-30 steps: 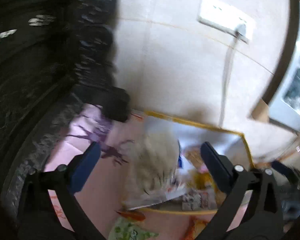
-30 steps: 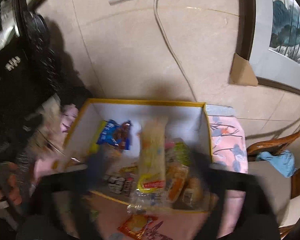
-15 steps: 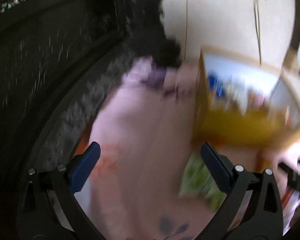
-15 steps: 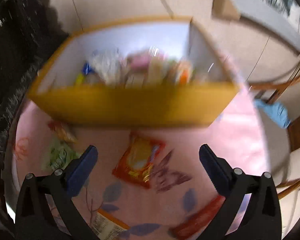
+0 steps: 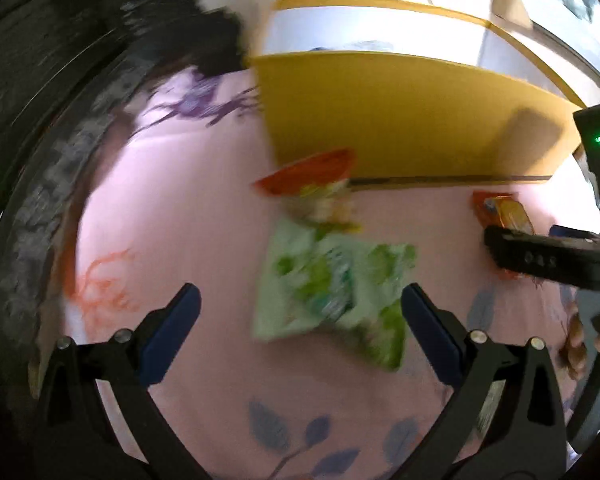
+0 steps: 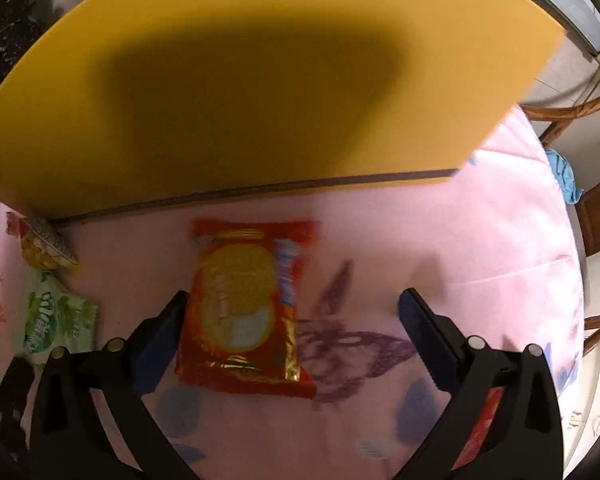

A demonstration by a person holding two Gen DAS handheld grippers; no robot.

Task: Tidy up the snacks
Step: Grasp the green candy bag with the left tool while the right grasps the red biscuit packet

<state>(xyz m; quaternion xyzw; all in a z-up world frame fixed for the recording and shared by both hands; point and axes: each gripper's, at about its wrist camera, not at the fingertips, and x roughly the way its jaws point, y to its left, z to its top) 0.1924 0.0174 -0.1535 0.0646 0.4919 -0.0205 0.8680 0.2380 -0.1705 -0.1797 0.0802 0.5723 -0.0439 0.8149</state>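
— Two grippers, what are they doing?
— Left gripper (image 5: 298, 312) spread above green packet (image 5: 332, 284); right gripper (image 6: 292, 316) spread around red biscuit packet (image 6: 242, 308), before the yellow box (image 6: 260, 80), likely to pick both.

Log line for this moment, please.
left tool open over green snack packet | right tool open over red biscuit packet | yellow box behind

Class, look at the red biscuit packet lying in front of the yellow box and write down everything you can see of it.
The red biscuit packet is a flat, glossy foil-like pouch, red with gold edging, showing a round yellow biscuit and some blue print. It looks sealed. It lies flat on the pink patterned tablecloth, just short of the yellow box, not touching it. The open right tool hangs over it, one finger over its left edge; contact cannot be told.
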